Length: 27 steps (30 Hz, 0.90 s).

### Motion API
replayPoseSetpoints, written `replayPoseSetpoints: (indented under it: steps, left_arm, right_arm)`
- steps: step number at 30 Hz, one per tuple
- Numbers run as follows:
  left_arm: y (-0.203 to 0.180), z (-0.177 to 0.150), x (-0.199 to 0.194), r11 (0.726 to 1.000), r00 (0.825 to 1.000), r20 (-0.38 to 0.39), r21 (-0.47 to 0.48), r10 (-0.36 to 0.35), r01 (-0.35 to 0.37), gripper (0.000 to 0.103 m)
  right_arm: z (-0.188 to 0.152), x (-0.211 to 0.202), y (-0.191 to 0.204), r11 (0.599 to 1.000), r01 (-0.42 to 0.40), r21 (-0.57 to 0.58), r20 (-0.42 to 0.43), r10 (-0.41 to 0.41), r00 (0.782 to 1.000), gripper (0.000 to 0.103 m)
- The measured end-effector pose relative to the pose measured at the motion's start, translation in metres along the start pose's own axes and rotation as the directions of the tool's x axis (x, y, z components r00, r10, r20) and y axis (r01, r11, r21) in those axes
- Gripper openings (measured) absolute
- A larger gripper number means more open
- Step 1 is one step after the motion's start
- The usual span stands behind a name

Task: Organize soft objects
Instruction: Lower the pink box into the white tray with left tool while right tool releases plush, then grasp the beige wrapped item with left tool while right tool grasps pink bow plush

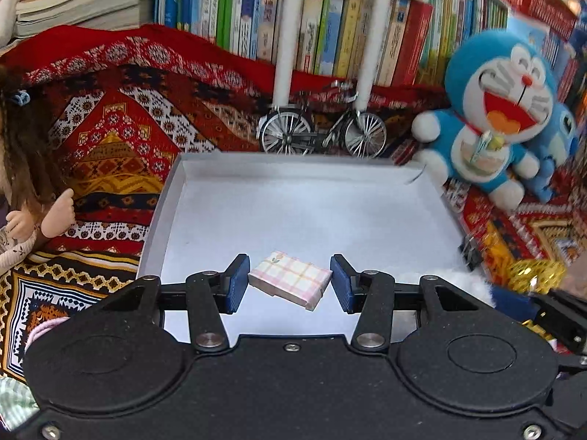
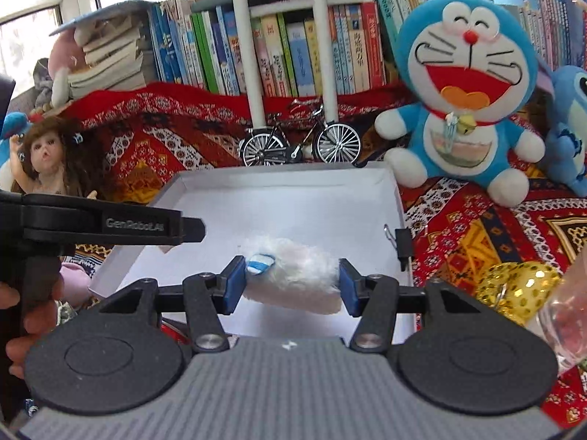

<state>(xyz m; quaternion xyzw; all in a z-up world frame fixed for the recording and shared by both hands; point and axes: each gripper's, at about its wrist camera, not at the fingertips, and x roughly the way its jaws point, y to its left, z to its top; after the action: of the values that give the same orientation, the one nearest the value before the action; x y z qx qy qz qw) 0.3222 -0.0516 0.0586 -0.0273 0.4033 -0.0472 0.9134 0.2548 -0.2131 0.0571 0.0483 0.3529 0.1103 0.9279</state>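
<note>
A white tray [image 1: 176,190] lies on a patterned red cloth. A small pink plaid packet [image 1: 290,280] lies on the tray floor between the open fingers of my left gripper [image 1: 290,286]; the pads stand a little apart from it. My right gripper [image 2: 291,286] is shut on a white fluffy toy [image 2: 293,278] with a blue-striped patch, held over the tray's [image 2: 389,198] near edge. The left gripper's body also shows at the left of the right wrist view [image 2: 110,225].
A blue cat plush [image 2: 466,88] and a blue alien plush [image 2: 568,128] sit at the right. A doll [image 2: 47,157] sits at the left. A toy bicycle [image 2: 301,143] stands behind the tray, before a bookshelf. A binder clip [image 2: 403,245] and a gold sequin thing [image 2: 513,289] lie at right.
</note>
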Motion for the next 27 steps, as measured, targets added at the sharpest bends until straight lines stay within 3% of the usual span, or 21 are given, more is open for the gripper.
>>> replayPoseSetpoints:
  steps: [11,13,19,27]
  left_arm:
    - [-0.001,-0.014,0.022,0.999,0.997,-0.071,0.001,0.043,-0.043,0.047]
    - [-0.001,-0.014,0.019,0.999,0.997,-0.07,0.001,0.036,-0.036,0.051]
    - [-0.006,-0.015,-0.007,0.998,0.998,0.0,0.032,0.057,-0.057,0.074]
    - [-0.014,-0.032,-0.067,0.992,0.992,0.124,0.122,0.022,-0.037,0.085]
  right_arm:
    - [-0.007,0.004,-0.003,1.0,-0.012,-0.008,0.012,0.012,1.0,0.06]
    - [-0.008,0.003,-0.004,1.0,-0.013,-0.007,0.015,0.013,1.0,0.063]
    - [-0.01,-0.015,-0.007,1.0,-0.027,0.01,0.059,0.026,0.998,0.073]
    - [-0.02,-0.057,-0.009,1.0,-0.029,-0.007,0.14,0.03,0.99,0.081]
